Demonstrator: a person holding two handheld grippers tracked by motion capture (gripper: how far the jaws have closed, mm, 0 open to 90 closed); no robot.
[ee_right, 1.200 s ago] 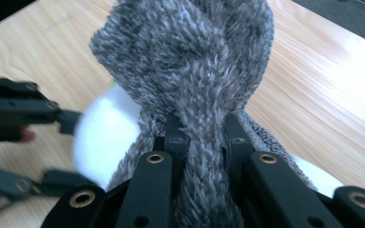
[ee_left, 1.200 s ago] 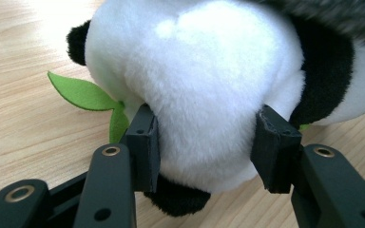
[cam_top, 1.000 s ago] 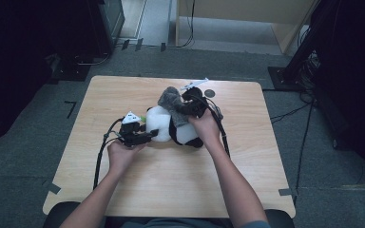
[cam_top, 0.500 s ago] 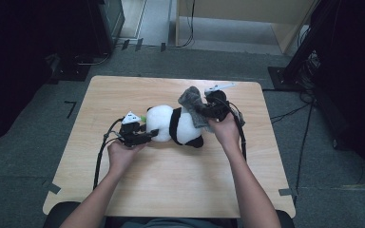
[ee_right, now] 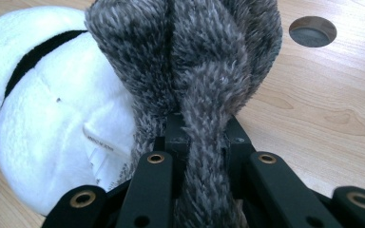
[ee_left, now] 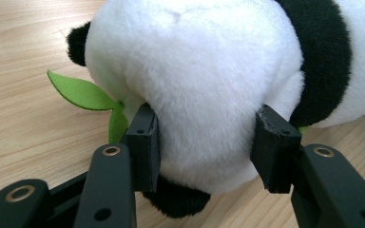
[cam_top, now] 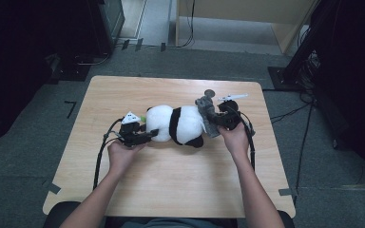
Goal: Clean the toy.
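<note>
- Count: one panda plush (cam_top: 178, 124), one grey furry piece (cam_top: 206, 115), two claws, both mine.
- My left claw (cam_top: 145, 136) is clamped on the panda's white end; in the left claw view both pads press into the fur of the plush (ee_left: 204, 85), one on each side, denting it.
- My right claw (cam_top: 217, 119) is closed tight on the grey furry piece; in the right claw view a strand of the grey fur (ee_right: 195, 71) runs down between the jaws, pinched there.
- The grey piece lies against the panda's other white end, touching it; a small white label (ee_right: 97, 140) shows on the plush just beside the fur.
- A green felt leaf (ee_left: 78, 92) sticks out from under the panda near my left claw, flat on the wood.
- Panda lies on its side near the middle of the table (cam_top: 171, 190), long axis running left to right across it, black band around the middle, one claw at each end.
- Surface: pale wood-grain table with one round hole (ee_right: 312, 31) near the far right corner.
- Room: grey carpet floor (cam_top: 24, 156), tape marks, cables, dark equipment stands along the sides.
</note>
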